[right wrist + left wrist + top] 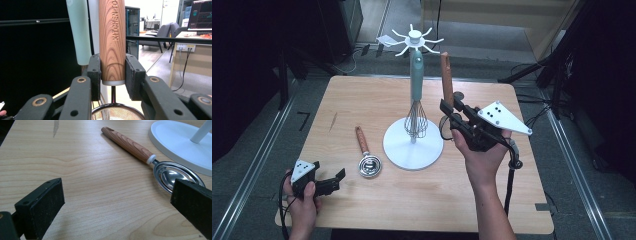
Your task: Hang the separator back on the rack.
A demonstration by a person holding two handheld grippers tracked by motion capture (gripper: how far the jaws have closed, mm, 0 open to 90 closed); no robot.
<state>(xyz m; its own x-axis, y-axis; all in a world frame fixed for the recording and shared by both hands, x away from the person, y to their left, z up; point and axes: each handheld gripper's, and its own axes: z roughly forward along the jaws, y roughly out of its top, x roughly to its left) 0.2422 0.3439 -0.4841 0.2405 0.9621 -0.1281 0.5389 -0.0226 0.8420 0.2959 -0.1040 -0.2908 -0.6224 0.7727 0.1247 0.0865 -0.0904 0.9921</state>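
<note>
The right gripper (451,116) pinches the wooden handle (112,42) of a strainer, near the lower end of the handle, and holds it upright above the table (362,100). The mesh bowl (117,112) hangs under the jaws. I judge that the strainer is on its way to the white rack (413,42), where a whisk (416,95) already hangs from one hook.

The first risk is at the grip itself. The handle is round and smooth, and the jaws hold it only by two flat pads, so it can turn or slide down if the hand tilts too quickly. The second risk lies just beyond: the pale green handle of the whisk is very near to the strainer. A small push sideways can knock the whisk, make it swing, or even tip the rack on its round base (412,147). The third risk is at the top. The hooks are thin and short, and I cannot tell where the hanging hole of the handle is, so the hand may miss the hook and drop the tool.

The left gripper (332,182) rests low at the near corner of the table with its jaws spread, holding nothing. A metal spoon with a wooden handle (140,152) lies flat in front of it, just beside the base.

The strainer handle has a warm brown grain, the printed word KITCHEN and a white collar at its lower end.
</note>
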